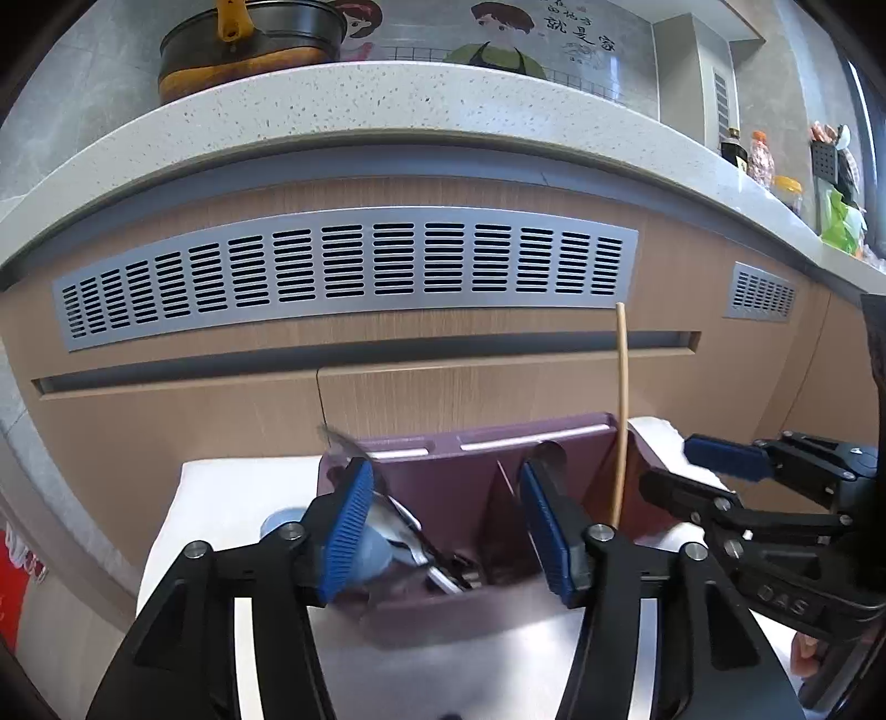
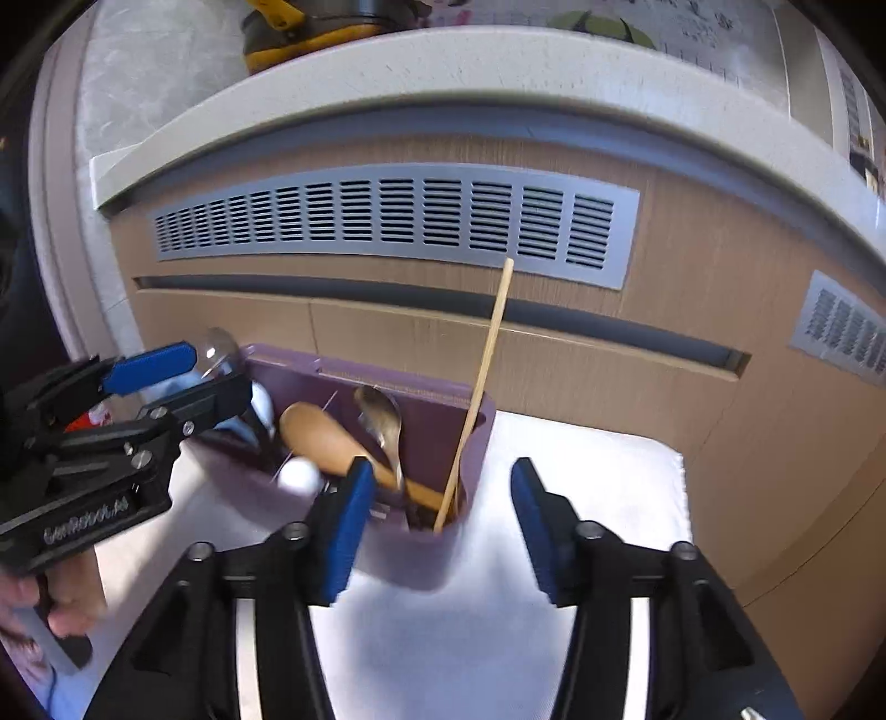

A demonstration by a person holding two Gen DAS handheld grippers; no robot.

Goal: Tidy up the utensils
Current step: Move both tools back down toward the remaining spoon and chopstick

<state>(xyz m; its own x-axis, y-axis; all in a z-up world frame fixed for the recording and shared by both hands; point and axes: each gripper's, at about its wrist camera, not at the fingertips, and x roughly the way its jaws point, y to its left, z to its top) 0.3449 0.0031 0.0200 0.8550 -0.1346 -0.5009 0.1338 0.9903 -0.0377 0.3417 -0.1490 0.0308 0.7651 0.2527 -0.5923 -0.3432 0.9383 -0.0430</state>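
A purple utensil holder [image 1: 470, 487] [image 2: 443, 421] with dividers stands on a white cloth. A wooden chopstick [image 1: 623, 415] [image 2: 479, 393] leans upright in its right compartment. In the right wrist view a wooden spoon [image 2: 326, 437], a metal spoon [image 2: 382, 421] and a white-tipped utensil [image 2: 299, 476] lie inside. My left gripper [image 1: 443, 526] is open over the holder's left side, empty. My right gripper [image 2: 437, 526] is open and empty just before the holder's right end. Each gripper shows in the other's view: the right one [image 1: 686, 471], the left one [image 2: 188, 382].
The white cloth [image 2: 581, 476] covers a small table in front of a wooden cabinet with grey vent grilles [image 1: 343, 271]. A speckled countertop [image 1: 387, 94] above carries a pot [image 1: 249, 50] and bottles [image 1: 758, 155] at the right. A pale blue object [image 1: 371, 548] sits by the holder's left.
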